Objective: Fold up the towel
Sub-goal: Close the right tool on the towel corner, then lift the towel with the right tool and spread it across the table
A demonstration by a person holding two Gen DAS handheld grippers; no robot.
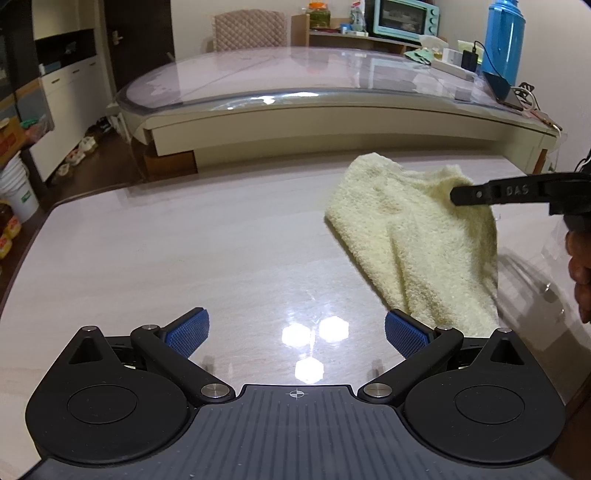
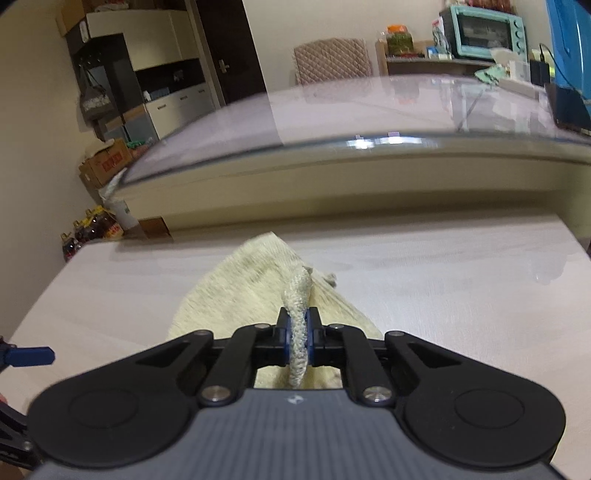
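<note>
Nearest to me, my left gripper [image 1: 296,334] has its blue-padded fingers [image 1: 188,332] spread wide apart over the glossy pale table [image 1: 166,240], holding nothing. My right gripper [image 2: 298,334] is clamped tight on a bunched edge of the pale yellow towel [image 2: 236,295] — the cloth is pinched between the pads and lifted. From the left wrist view I see the towel [image 1: 413,240] hanging from the right gripper's black fingers [image 1: 476,195], its lower part draping down to the tabletop, to the right of my left gripper. Beyond sits a glass-topped table [image 1: 295,85] — with a blue thermos [image 1: 504,40] and a mint toaster oven [image 1: 404,18] behind it.
</note>
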